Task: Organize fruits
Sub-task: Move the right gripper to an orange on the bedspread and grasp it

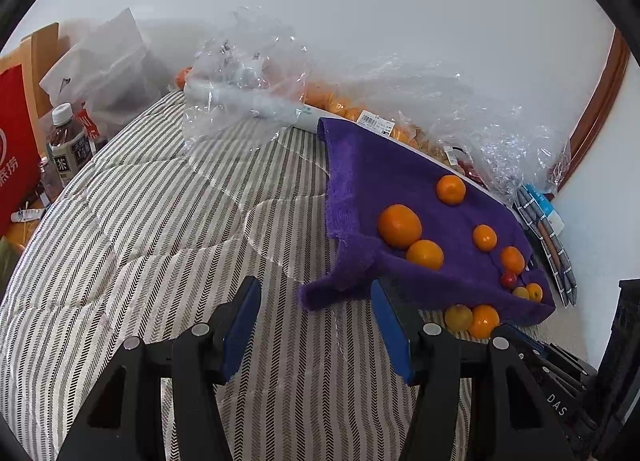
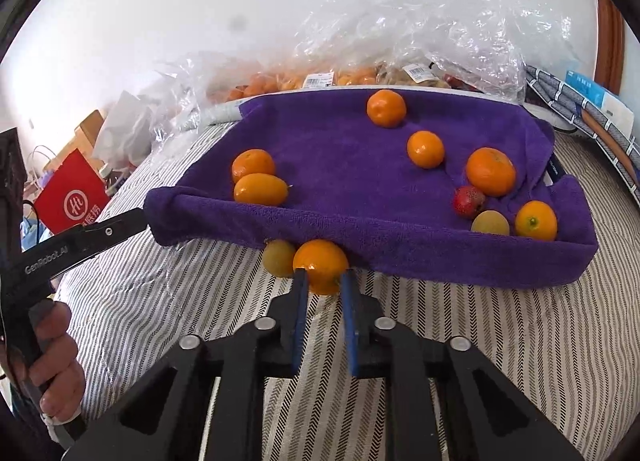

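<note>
A purple towel (image 2: 360, 169) lies on the striped bedding (image 2: 500, 341) with several oranges on it, a small red fruit (image 2: 467, 202) and a yellow fruit (image 2: 490, 223). My right gripper (image 2: 323, 281) is shut on an orange (image 2: 320, 265) lying at the towel's near edge, beside a yellow-green fruit (image 2: 279, 258). My left gripper (image 1: 316, 293) is open and empty, its fingers over the bedding with the towel's corner (image 1: 320, 297) between them. The towel (image 1: 400, 197) and the held orange (image 1: 484, 321) also show in the left wrist view.
Clear plastic bags (image 2: 420, 33) of oranges lie behind the towel against the white wall. A red bag (image 1: 16, 141) and a tea bottle (image 1: 68, 141) stand at the left. Folded striped cloth (image 1: 548, 237) lies at the right. The left gripper's arm (image 2: 80, 241) and hand show at left.
</note>
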